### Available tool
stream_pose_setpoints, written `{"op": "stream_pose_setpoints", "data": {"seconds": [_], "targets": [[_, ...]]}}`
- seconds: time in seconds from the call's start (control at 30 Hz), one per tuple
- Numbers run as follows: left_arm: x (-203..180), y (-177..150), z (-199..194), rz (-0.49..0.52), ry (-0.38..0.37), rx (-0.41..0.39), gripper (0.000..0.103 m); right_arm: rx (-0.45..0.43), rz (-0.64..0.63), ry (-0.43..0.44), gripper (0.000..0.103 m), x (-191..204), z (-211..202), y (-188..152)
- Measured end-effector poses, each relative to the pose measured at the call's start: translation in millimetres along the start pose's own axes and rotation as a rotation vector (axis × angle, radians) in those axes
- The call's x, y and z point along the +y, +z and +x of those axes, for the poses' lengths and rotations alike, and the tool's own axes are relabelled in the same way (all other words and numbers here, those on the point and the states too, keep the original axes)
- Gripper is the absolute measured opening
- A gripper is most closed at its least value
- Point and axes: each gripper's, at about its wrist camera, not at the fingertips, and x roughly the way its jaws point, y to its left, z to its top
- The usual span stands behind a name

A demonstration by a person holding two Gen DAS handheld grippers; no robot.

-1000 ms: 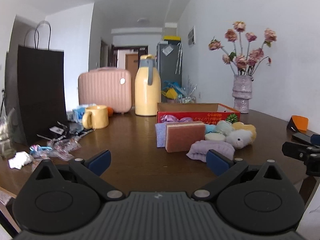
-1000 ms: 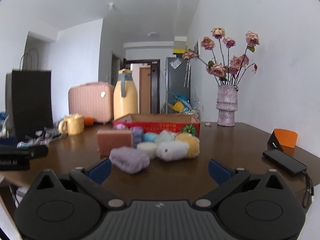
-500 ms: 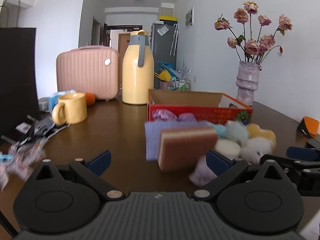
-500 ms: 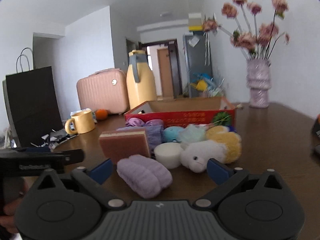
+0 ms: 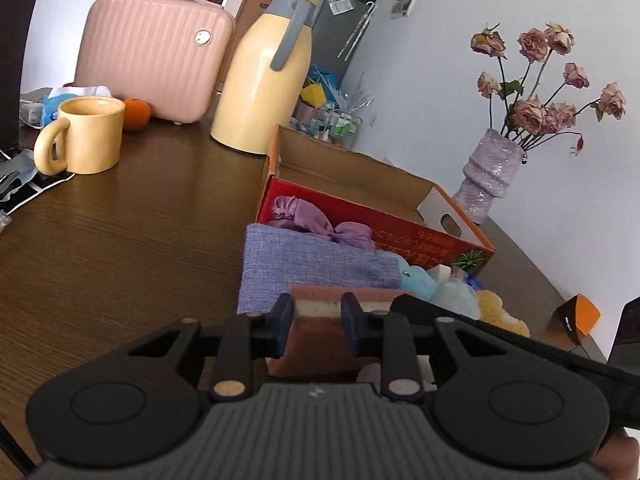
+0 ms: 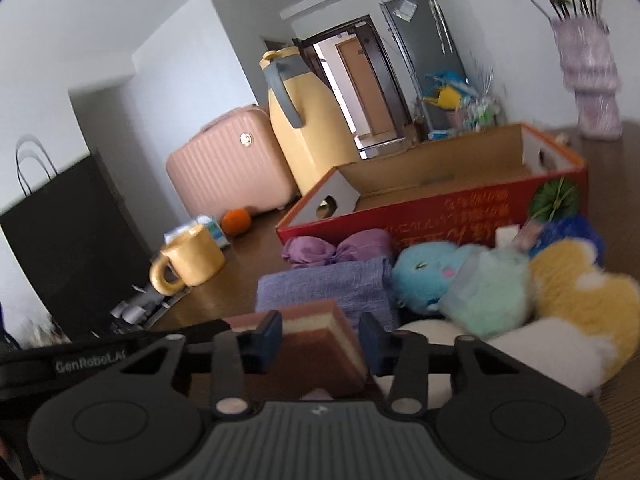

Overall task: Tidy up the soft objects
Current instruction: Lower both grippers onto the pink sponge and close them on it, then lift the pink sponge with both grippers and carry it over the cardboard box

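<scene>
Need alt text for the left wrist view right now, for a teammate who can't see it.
The left gripper is closing on a pink sponge, in front of a purple cloth and a red cardboard box on a dark wooden table.

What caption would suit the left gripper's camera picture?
Left gripper closing around a brown sponge, with an open red box behind.

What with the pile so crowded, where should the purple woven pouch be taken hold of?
Probably its upper left corner, pinched across the thin fabric from above-left. The purple woven pouch stands upright; the layered sponge covers its front, plush toys crowd its right, the box backs it.
</scene>
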Motion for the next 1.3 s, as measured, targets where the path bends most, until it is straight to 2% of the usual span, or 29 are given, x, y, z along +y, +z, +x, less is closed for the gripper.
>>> {"op": "stream_pose_setpoints", "data": {"seconds": [0.03,0.1,0.17,0.27,0.37,0.5,0.63,0.87,0.9,0.93,0.97,1.03,1.13,1.23,1.3], "targets": [[-0.4,-0.7,-0.5,-0.001,-0.002,0.000,0.026,0.001,0.013,0.022,0.031,-0.4,1.3,0.8],[-1.1,-1.1,-3.9,-0.011,0.000,-0.003,0.025,-0.003,-0.004,0.006,0.030,3.3,2.5,0.7],[-3.2,-0.6,-16.6,-0.007,-0.010,-0.042,0.025,-0.014,-0.021,0.002,0.030,8.5,-0.4,-0.2],[-7.9,-0.4,-46.3,0.023,-0.022,-0.110,0.025,-0.079,-0.081,0.013,0.030,24.1,-20.9,0.2],[-5.0,-11.8,-73.3,0.049,-0.028,-0.141,0.025,-0.114,-0.137,0.038,0.030,42.4,-43.0,-2.0],[6.2,-54.7,-103.7,0.097,-0.041,-0.116,0.025,-0.094,-0.216,0.061,0.030,62.7,-68.7,-32.1],[12.3,-92.7,-121.1,0.129,-0.058,-0.073,0.026,-0.052,-0.298,0.031,0.030,78.6,-93.9,-80.6],[9.3,-121.1,-126.5,0.169,-0.072,0.010,0.027,0.014,-0.253,0.005,0.034,76.0,-118.8,-126.7],[8.9,-123.0,-127.7,0.165,-0.079,0.017,0.028,0.025,-0.234,0.001,0.036,72.7,-119.5,-129.3],[10.2,-123.5,-128.9,0.159,-0.089,0.020,0.035,0.029,-0.220,0.003,0.036,70.4,-121.4,-130.4],[11.0,-123.0,-130.5,0.152,-0.102,0.022,0.050,0.026,-0.203,0.011,0.037,68.3,-124.5,-130.8],[12.0,-119.1,-131.4,0.143,-0.090,0.022,0.068,0.020,-0.168,0.035,0.037,64.0,-130.5,-129.4],[14.3,-110.8,-132.3,0.136,-0.082,-0.001,0.068,-0.004,-0.146,0.039,0.039,62.6,-134.4,-126.3],[18.3,-103.2,-125.1,0.110,-0.082,0.016,0.067,-0.014,-0.140,0.020,0.039,62.3,-130.9,-122.3],[21.5,-100.6,-119.4,0.094,-0.091,0.037,0.060,-0.003,-0.118,0.011,0.039,60.1,-123.7,-119.4]]}}
